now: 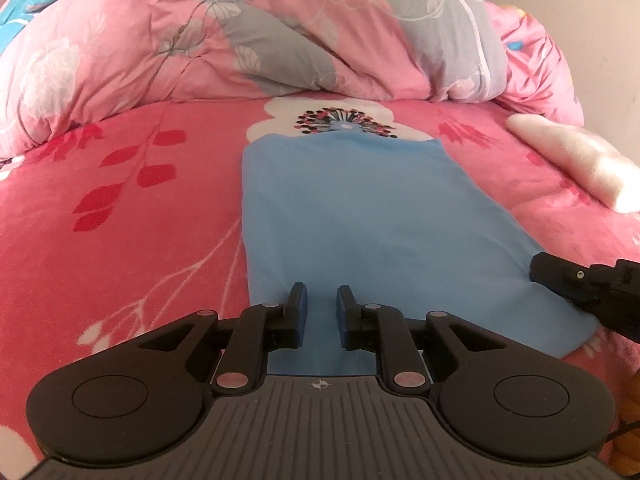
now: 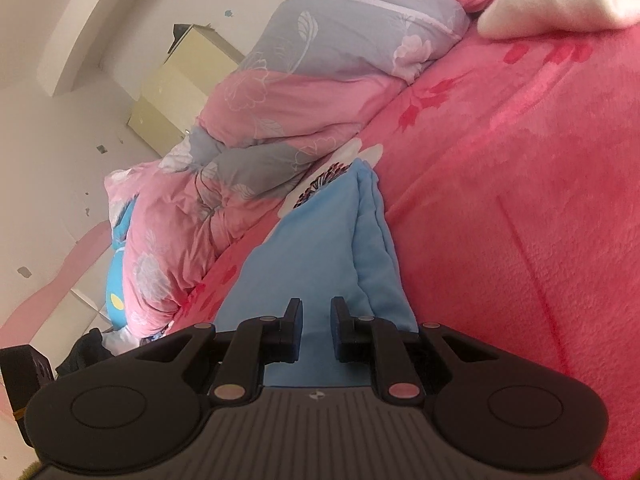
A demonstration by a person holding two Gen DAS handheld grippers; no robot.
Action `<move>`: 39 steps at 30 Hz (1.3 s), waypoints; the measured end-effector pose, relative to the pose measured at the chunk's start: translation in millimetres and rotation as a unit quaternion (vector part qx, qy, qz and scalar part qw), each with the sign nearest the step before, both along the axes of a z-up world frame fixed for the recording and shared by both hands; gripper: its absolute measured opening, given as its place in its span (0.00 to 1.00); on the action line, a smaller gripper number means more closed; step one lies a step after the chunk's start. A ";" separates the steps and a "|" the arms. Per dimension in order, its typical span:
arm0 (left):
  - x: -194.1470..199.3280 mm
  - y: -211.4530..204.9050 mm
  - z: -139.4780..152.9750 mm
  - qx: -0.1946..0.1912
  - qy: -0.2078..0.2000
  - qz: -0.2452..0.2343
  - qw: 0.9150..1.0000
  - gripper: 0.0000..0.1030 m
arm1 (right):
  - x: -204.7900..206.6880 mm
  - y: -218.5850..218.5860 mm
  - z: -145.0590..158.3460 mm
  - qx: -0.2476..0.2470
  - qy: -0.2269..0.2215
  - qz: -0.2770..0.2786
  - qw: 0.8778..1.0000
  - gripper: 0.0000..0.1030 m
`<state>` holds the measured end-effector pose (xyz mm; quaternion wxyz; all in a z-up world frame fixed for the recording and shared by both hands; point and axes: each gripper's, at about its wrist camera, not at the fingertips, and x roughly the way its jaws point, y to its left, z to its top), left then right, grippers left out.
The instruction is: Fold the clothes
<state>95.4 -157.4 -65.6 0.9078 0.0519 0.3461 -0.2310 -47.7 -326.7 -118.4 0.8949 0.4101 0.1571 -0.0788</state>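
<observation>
Blue cloth lies flat on the red blanket, running from 6 toward 12 o'clock. Left gripper hovers over its near end — fingers slightly apart, pinching nothing. Right gripper sits at the cloth's 3 o'clock edge, narrow gap too, empty. Quilt heaped at 12.

Garment on bed, before quilt

A home bedroom — beyond the jaws spreads a bed under a pink floral blanket, a bunched pink-and-grey quilt heaped farther off. Left of the right jaws stand pale cabinets, perhaps wardrobes — by a white wall.
</observation>
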 end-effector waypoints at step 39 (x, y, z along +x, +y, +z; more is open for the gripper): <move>-2.4 -18.6 0.4 0.043 -0.017 -0.002 0.999 0.18 | -0.7 -0.7 -0.4 0.007 -0.003 0.001 1.000 0.16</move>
